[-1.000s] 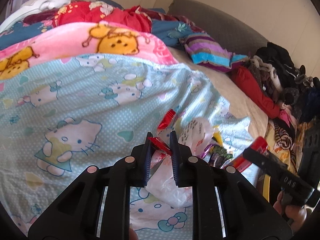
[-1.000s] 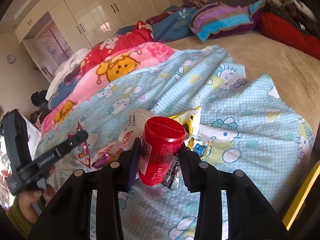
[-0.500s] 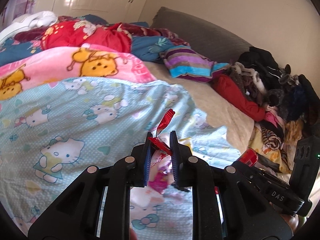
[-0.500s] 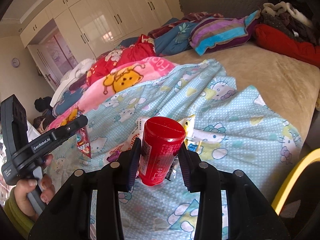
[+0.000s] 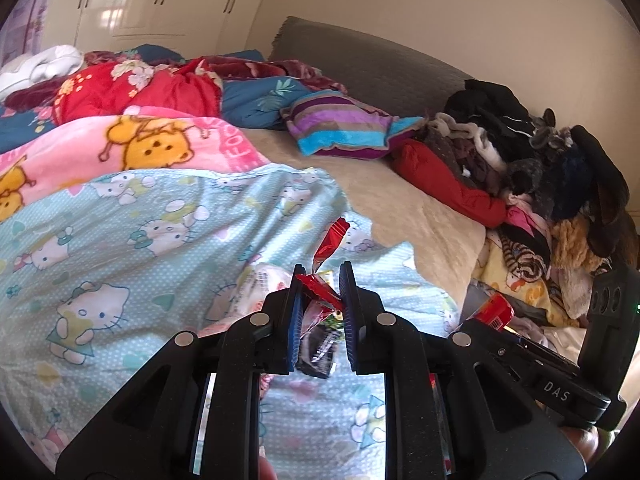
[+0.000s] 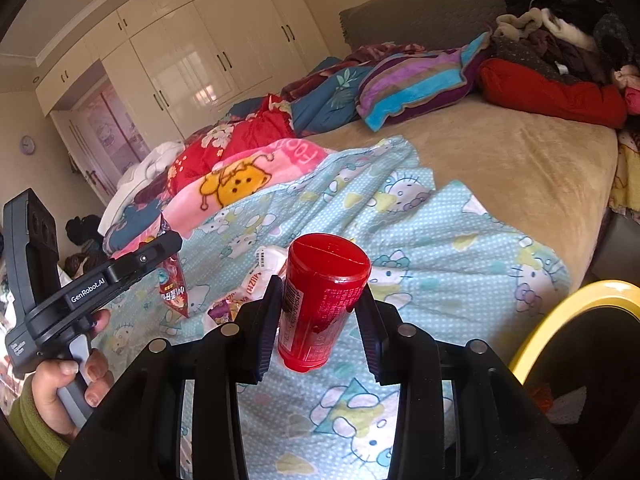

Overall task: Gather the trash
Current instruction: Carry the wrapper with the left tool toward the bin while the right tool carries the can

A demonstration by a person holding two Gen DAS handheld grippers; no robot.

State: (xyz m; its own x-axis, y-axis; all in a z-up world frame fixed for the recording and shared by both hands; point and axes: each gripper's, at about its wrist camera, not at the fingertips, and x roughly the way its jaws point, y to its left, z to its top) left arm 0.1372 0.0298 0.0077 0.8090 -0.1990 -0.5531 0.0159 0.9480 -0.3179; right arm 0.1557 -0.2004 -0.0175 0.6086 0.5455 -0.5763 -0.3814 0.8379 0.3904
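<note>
Nearest, clamped in the right gripper (image 6: 320, 312): a red plastic bottle (image 6: 322, 298), long axis upright, cap end away. Just to its lower right, a yellow-rimmed bin (image 6: 560, 312) with a dark opening, nearer this hand than the other. Off to the left, the left gripper (image 5: 320, 300) pinching a red snack wrapper (image 5: 326, 256), dangling. Farther, more wrappers (image 6: 256, 284) lying on the blue cartoon blanket (image 6: 460, 240).
</note>
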